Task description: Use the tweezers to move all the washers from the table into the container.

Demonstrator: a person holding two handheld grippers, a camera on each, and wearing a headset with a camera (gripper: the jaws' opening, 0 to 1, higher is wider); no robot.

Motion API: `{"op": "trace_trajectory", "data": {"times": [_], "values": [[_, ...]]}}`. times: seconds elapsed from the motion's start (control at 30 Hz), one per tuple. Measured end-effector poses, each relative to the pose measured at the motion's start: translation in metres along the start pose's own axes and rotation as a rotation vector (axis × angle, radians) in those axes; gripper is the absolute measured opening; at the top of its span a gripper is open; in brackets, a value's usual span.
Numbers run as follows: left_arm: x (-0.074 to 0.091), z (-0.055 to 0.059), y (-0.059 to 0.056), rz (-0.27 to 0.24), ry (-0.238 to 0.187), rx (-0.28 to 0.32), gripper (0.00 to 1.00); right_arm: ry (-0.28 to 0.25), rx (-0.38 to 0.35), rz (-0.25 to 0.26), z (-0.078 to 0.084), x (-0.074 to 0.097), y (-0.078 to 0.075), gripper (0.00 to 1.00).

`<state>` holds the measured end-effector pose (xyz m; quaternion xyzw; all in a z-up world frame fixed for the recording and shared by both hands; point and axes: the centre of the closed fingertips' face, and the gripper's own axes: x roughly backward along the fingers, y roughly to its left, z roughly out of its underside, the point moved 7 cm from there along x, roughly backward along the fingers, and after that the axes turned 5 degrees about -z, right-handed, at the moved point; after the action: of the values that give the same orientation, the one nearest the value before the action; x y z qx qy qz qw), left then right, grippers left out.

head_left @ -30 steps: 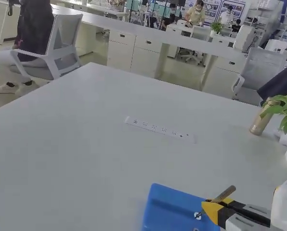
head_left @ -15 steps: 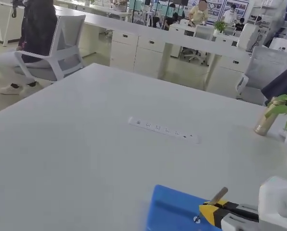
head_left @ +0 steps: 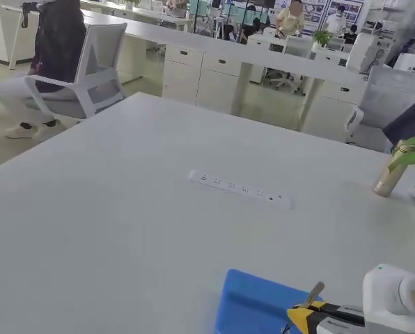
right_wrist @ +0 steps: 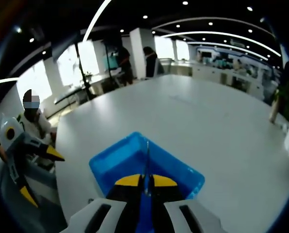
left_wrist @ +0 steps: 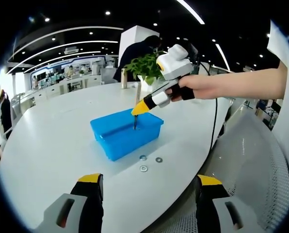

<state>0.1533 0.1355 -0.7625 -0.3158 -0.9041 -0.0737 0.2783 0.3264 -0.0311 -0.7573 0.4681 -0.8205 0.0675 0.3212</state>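
Left gripper view: right gripper [left_wrist: 140, 108] pinches tweezers [left_wrist: 135, 120], tips pointing down inside blue container [left_wrist: 116, 141]. Can't tell if tips carry anything, too small. Three washers [left_wrist: 143, 168] lie on table [left_wrist: 47, 145] just beside container's near wall, btwn it and my left gripper [left_wrist: 149, 178], jaws spread, empty. Next pick means tweezers crossing that wall twd me.

Mid-frame, the right gripper [left_wrist: 140, 108] points tweezers [left_wrist: 135, 119] down into the blue container [left_wrist: 116, 141]; three washers [left_wrist: 143, 168] lie just below it.
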Motion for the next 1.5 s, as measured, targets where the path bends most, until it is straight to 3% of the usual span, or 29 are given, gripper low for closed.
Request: {"op": "trace_trajectory", "data": {"times": [0.33,0.77,0.93,1.5], "values": [[0.000,0.000,0.000,-0.002,0.001,0.000,0.78,0.032,0.002,-0.004,0.005,-0.008,0.000,0.03],[0.001,-0.001,0.000,-0.004,-0.003,0.001,0.78,0.037,0.008,-0.004,0.008,-0.010,0.003,0.03],[0.001,-0.001,0.000,-0.006,-0.004,0.001,0.78,0.017,0.002,0.000,0.005,-0.008,0.001,0.04],[0.001,-0.001,0.000,0.001,-0.004,-0.002,0.77,-0.102,0.016,-0.032,-0.020,0.024,0.034,0.03]]}}
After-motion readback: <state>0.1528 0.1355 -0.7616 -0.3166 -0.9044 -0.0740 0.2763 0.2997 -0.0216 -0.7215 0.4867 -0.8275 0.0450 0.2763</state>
